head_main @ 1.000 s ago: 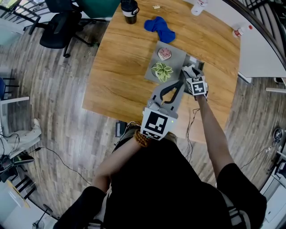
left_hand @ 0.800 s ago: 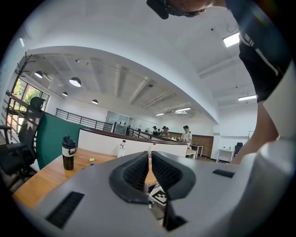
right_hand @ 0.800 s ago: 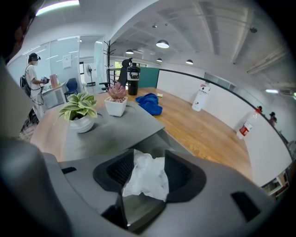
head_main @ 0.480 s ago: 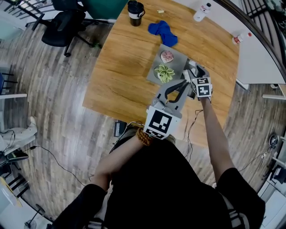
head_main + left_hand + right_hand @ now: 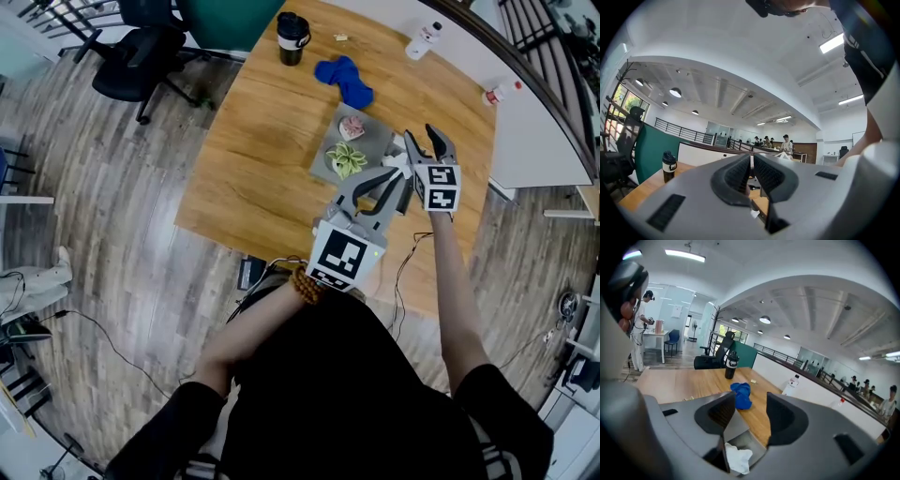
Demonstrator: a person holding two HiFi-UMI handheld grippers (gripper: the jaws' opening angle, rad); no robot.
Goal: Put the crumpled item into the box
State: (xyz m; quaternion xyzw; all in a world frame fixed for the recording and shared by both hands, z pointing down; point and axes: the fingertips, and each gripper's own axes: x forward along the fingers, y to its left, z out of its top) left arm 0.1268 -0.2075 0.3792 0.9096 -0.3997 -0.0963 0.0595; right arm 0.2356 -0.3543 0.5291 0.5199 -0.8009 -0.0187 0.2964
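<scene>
A white crumpled item [image 5: 738,459] lies inside the grey box [image 5: 753,442], right below my right gripper [image 5: 750,403], whose jaws stand open and hold nothing. In the head view the crumpled item [image 5: 395,162] shows at the near right end of the box [image 5: 371,131], with the right gripper [image 5: 422,137] raised above it. My left gripper [image 5: 400,179] hovers just short of the box with its jaws shut together. In the left gripper view the left gripper [image 5: 752,161] shows no object between its pads.
A green succulent [image 5: 346,157] and a pink object [image 5: 352,126] also sit in the box. A blue cloth [image 5: 344,79], a black cup [image 5: 292,37] and a white bottle [image 5: 420,39] lie further back on the wooden table [image 5: 253,141]. An office chair [image 5: 131,56] stands at the left.
The right gripper has lifted up and away from the box with its jaws spread. The white crumpled item stays in the box. The left gripper moved slightly toward the box.
</scene>
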